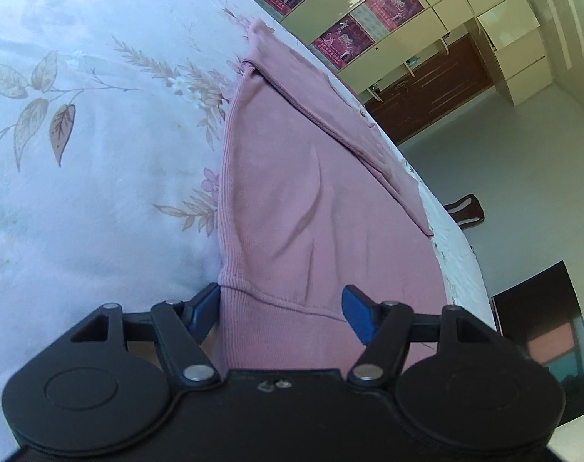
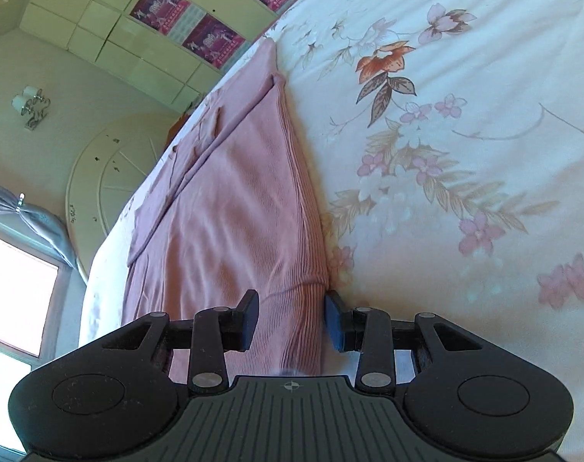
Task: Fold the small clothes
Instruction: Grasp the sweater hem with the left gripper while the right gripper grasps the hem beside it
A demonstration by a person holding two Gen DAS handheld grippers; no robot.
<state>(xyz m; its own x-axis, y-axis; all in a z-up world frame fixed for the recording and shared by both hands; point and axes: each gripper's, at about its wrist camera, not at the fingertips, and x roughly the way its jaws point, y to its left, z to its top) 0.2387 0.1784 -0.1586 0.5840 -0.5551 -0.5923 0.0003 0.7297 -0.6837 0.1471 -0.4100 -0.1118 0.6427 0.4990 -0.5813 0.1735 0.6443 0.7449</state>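
Both tongs are spread open with cloth running between their fingers: the left gripper (image 1: 280,313) straddles the ribbed hem of the pink garment (image 1: 292,192), and the right gripper (image 2: 292,321) straddles its other ribbed corner. That garment lies flat on the flowered bedsheet (image 1: 80,154), stretching away toward the far edge of the bed, with a fold running along it.

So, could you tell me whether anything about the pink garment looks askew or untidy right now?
Mostly tidy. The pink garment lies on the floral bedsheet, with a long crease running up its middle and a folded layer along the far side. Both the left gripper and right gripper straddle its ribbed hem with jaws open. No damage is visible.
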